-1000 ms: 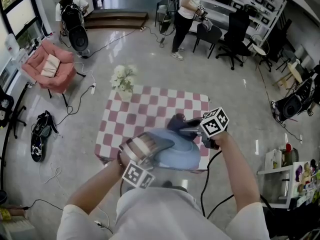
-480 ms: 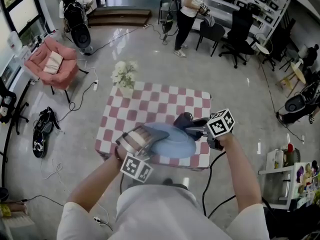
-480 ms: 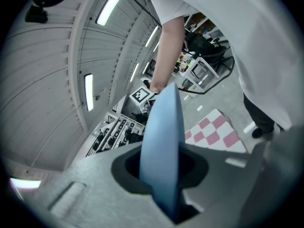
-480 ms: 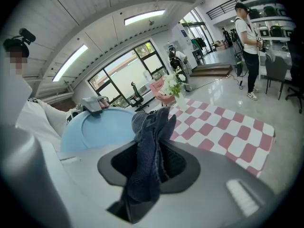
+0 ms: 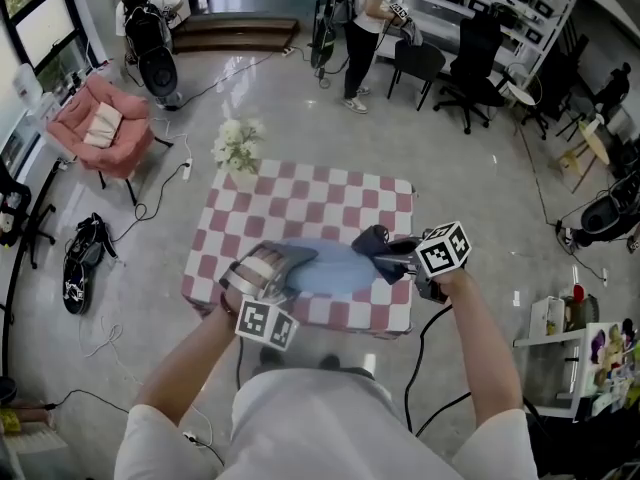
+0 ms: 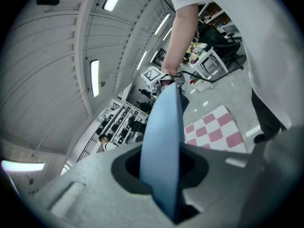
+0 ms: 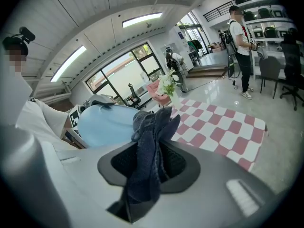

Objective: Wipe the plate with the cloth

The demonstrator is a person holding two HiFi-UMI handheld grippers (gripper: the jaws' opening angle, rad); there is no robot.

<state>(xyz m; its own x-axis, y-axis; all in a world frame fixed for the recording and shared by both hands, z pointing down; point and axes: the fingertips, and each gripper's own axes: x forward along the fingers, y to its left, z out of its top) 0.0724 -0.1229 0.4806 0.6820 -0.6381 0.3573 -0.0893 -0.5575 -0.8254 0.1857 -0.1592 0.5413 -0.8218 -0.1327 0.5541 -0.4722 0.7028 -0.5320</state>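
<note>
A pale blue plate (image 5: 325, 268) hangs above the near part of the checked table (image 5: 300, 208). My left gripper (image 5: 272, 270) is shut on its left rim; in the left gripper view the plate (image 6: 164, 141) shows edge-on between the jaws. My right gripper (image 5: 392, 253) is shut on a dark blue cloth (image 5: 370, 241), which rests against the plate's right side. In the right gripper view the cloth (image 7: 147, 156) hangs bunched from the jaws, with the plate (image 7: 107, 125) just behind it to the left.
A vase of white flowers (image 5: 233, 148) stands at the table's far left corner. A pink armchair (image 5: 100, 128) sits far left. A person (image 5: 365, 28) stands beyond the table by office chairs (image 5: 470, 63). Cables and a bag (image 5: 80, 263) lie on the floor at left.
Both grippers, with plate and cloth, have shifted slightly toward the table's near edge. The plate has tilted flatter, so less of its face shows. The cloth stays at its right side.
</note>
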